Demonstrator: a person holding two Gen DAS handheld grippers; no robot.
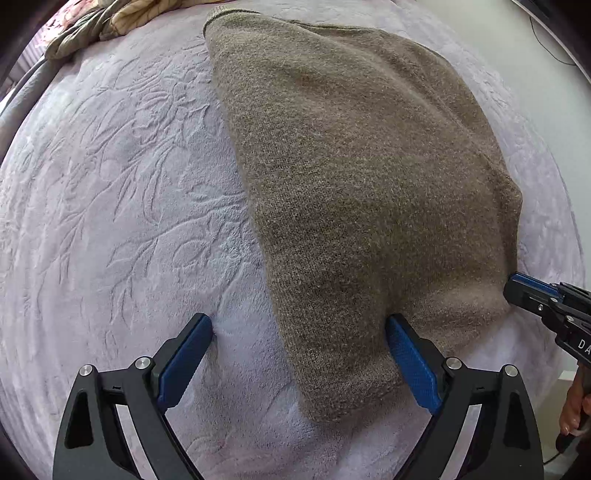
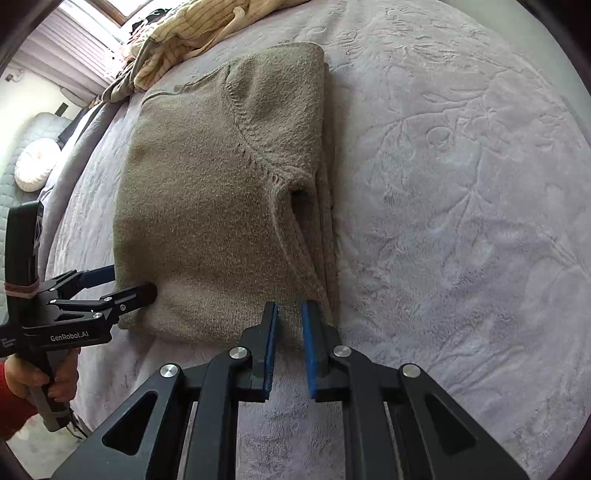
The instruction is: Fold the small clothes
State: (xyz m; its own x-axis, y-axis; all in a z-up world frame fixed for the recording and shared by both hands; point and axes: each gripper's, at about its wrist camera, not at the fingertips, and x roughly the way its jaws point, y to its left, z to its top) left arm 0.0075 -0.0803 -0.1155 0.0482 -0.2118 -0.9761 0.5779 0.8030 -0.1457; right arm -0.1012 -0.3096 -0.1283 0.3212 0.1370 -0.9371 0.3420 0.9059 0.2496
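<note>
Left wrist view: a folded brown sweater [image 1: 354,192] lies on a lilac embossed bedspread [image 1: 110,206], its near corner between the widely spread jaws of the left gripper [image 1: 299,325], one pad on the knit, the other on the blanket. Right gripper [image 2: 289,314] holds its blue pads narrowly apart at the sweater's near hem, clamping nothing. Rumpled striped clothes [image 2: 192,33] lie at the bed's far edge; a window [image 2: 110,11] glows beyond.

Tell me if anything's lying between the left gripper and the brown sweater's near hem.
Nothing visible does. The left gripper is open astride the near corner of the brown sweater, with only bare blanket around. The clothes pile lies far off.
</note>
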